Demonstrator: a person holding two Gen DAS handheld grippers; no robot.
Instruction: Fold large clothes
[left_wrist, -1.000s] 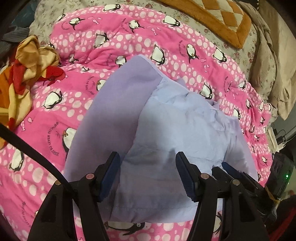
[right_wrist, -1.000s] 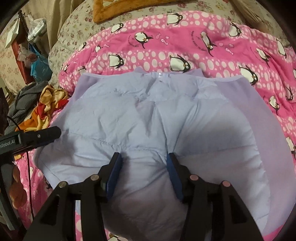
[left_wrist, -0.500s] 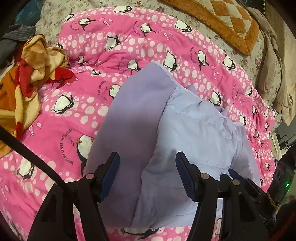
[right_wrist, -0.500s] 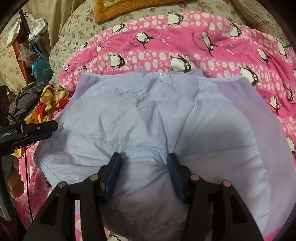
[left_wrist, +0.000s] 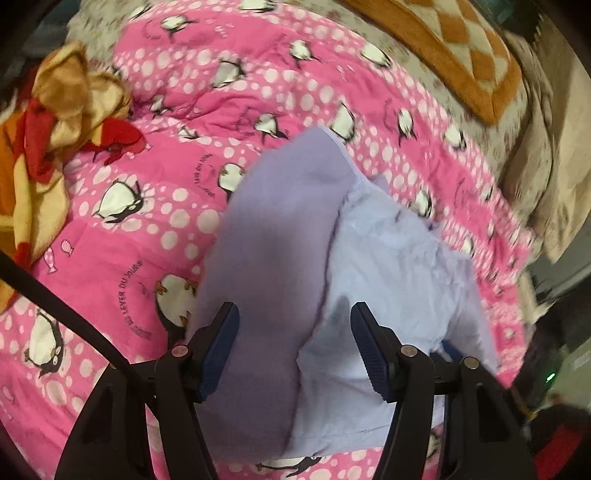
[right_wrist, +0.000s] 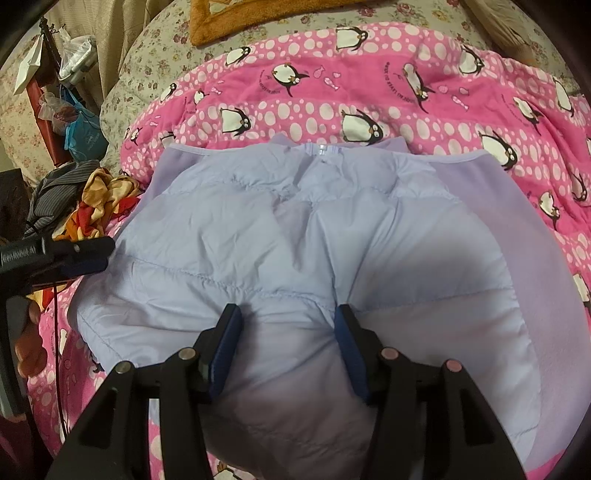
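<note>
A pale lilac padded jacket (right_wrist: 295, 236) lies spread on a pink penguin quilt (right_wrist: 369, 96), its collar at the far side and its fleece lining showing along the right edge. My right gripper (right_wrist: 288, 332) is open, its jaws pressing down on the jacket's near part with fabric bulging between them. In the left wrist view the jacket (left_wrist: 332, 266) shows from its side. My left gripper (left_wrist: 295, 339) is open over the jacket's near edge and holds nothing. The left gripper also shows at the left in the right wrist view (right_wrist: 74, 254).
A crumpled orange, red and yellow cloth (left_wrist: 48, 140) lies at the quilt's left edge. An orange checked blanket (left_wrist: 454, 48) lies at the far side on a floral sheet (right_wrist: 155, 62). Bags and clutter (right_wrist: 74, 122) stand beyond the bed's left side.
My left gripper has moved left along the jacket's edge, so more pink quilt shows on its left. My right gripper has stayed pressed on the jacket.
</note>
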